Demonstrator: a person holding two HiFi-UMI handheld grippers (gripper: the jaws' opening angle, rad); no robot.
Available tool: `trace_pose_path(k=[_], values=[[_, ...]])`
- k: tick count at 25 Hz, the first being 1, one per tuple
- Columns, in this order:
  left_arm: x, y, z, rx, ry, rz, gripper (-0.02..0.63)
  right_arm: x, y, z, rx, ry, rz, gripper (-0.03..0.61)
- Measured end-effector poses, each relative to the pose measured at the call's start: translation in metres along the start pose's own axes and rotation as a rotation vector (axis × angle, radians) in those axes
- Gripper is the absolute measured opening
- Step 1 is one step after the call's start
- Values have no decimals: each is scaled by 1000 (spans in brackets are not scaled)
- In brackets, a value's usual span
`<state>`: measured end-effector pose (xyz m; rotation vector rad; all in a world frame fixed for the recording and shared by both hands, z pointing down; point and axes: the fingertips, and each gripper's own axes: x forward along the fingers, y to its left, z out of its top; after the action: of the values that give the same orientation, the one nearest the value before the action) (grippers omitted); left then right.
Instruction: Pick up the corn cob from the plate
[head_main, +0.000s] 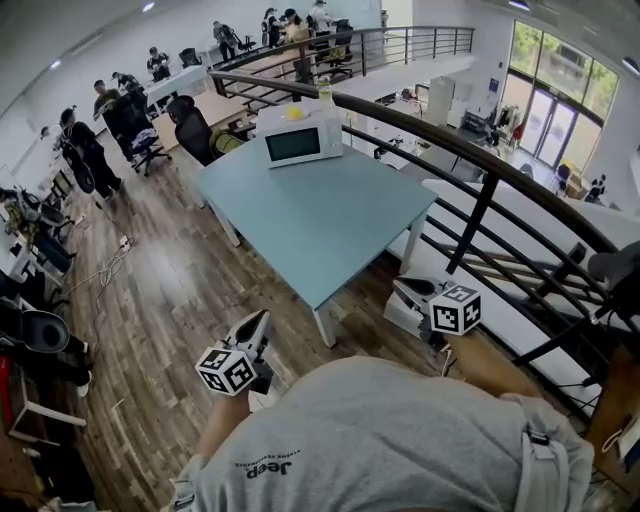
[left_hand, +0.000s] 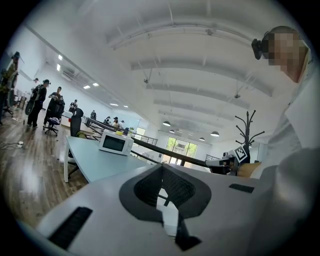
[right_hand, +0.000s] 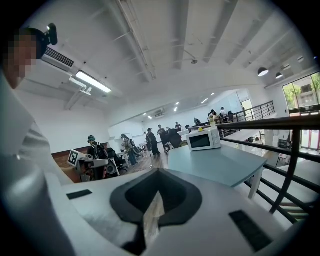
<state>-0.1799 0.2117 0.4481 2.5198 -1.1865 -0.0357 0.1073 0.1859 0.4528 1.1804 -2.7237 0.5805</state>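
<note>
Neither a corn cob nor a plate shows in any view. My left gripper (head_main: 257, 324) is held low in front of the person's body, short of the pale blue table (head_main: 330, 225), with its jaws together and nothing between them (left_hand: 161, 172). Level with it on the other side, my right gripper (head_main: 404, 288) sits by the table's near corner; its jaws also meet, with nothing in them (right_hand: 157, 175). Each gripper sees the other: the right gripper (left_hand: 223, 163) and the left gripper (right_hand: 89, 163).
A white microwave (head_main: 297, 141) stands at the table's far end with a small yellow thing (head_main: 294, 112) and a bottle (head_main: 324, 92) on top. A black metal railing (head_main: 480, 165) runs along the right. People and office chairs (head_main: 190, 125) stand beyond on the wooden floor.
</note>
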Motion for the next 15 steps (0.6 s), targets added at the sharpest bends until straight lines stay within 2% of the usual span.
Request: trace_pose_path(k=[7,15], values=[[16,-27,-3,18,7,5,18,-21,-17,4,-19,-30,13,9],[33,-59,-16,13,37,-2,18,-32,-31,29,-72,-81,41,9]])
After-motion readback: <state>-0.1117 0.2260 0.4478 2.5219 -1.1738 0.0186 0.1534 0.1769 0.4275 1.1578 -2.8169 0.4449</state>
